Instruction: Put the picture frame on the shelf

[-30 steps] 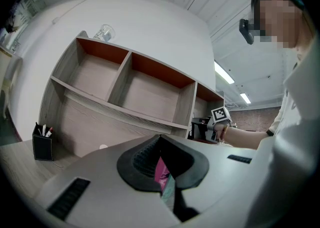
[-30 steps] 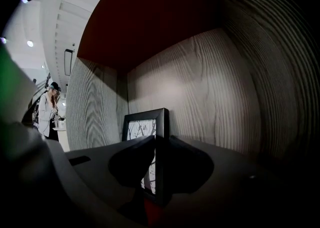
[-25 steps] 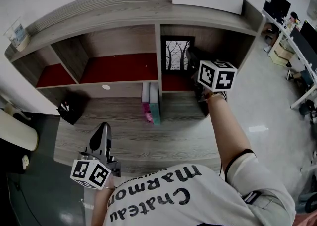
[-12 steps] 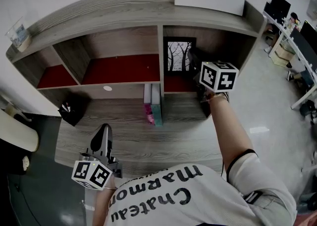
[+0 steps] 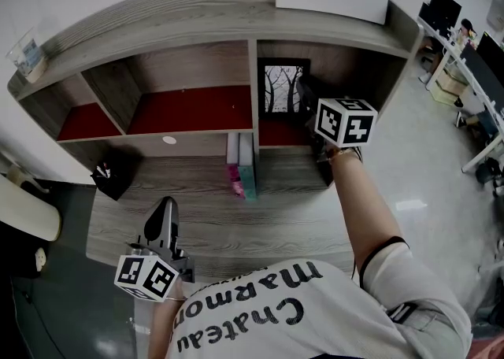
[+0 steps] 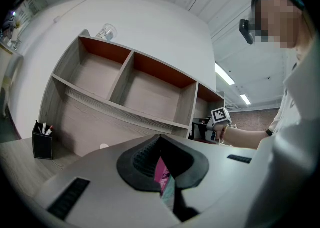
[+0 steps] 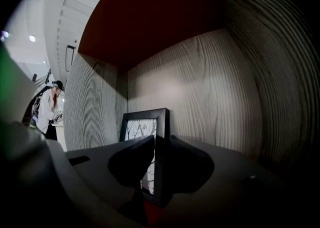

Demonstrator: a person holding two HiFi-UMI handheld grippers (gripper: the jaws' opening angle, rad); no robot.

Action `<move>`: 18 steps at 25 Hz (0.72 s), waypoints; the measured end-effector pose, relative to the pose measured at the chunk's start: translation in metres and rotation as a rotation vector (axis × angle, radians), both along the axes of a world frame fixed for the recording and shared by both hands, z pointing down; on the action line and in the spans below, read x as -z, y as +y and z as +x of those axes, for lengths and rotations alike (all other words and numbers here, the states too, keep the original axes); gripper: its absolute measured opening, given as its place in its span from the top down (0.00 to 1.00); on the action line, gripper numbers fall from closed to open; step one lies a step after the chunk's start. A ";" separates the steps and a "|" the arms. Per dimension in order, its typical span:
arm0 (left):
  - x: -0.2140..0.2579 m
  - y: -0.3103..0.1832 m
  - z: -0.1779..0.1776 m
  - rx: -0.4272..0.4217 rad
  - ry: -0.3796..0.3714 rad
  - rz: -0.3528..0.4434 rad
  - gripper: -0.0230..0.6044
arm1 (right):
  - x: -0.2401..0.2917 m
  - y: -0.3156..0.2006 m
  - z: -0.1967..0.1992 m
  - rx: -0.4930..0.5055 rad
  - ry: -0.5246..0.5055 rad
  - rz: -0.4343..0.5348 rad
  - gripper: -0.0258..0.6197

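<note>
- Nothing has visibly shifted since a second ago: both tools sit where they were, and the black rectangular picture frame [image 5: 282, 88], with its black-and-white bare-tree print, stands in the same spot.
- That picture frame is upright on the red floor of the right-hand compartment of the grey wood-grain shelf unit [image 5: 157, 15]. It is at about 12 o'clock in the head view, with its print facing outward.
- Reaching in level from the frame's 3 o'clock, the right tool [image 7: 161, 141] has its jaws clamped on the frame's right-hand edge, one pad at the front and one at the back.
- At about 7 o'clock in the head view, the left tool [image 6: 160, 138] is held at the near edge of the grey wood-grain bench [image 5: 205, 227]. Its jaws are together with nothing between them.
- Pink and teal books [image 5: 242, 176] sit on the bench below the shelf's divider, at the left tool's 1 o'clock.
- A black pen holder [image 5: 110, 172] stands at the bench's 9 o'clock end.
</note>
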State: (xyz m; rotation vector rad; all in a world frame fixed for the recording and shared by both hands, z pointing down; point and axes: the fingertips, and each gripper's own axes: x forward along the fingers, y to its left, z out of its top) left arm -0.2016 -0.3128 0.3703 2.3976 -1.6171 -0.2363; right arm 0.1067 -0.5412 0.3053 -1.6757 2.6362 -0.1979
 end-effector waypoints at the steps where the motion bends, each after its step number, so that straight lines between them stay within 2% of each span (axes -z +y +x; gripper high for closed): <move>1: -0.001 0.000 -0.001 0.002 -0.001 -0.001 0.94 | 0.000 0.000 0.000 -0.003 0.005 0.001 0.80; 8: -0.001 0.001 -0.005 0.011 -0.002 -0.004 0.94 | -0.001 -0.002 0.003 -0.011 -0.034 -0.019 0.76; 18: -0.001 0.002 -0.005 0.007 0.003 -0.008 0.94 | 0.000 -0.001 0.003 -0.029 -0.011 -0.021 0.76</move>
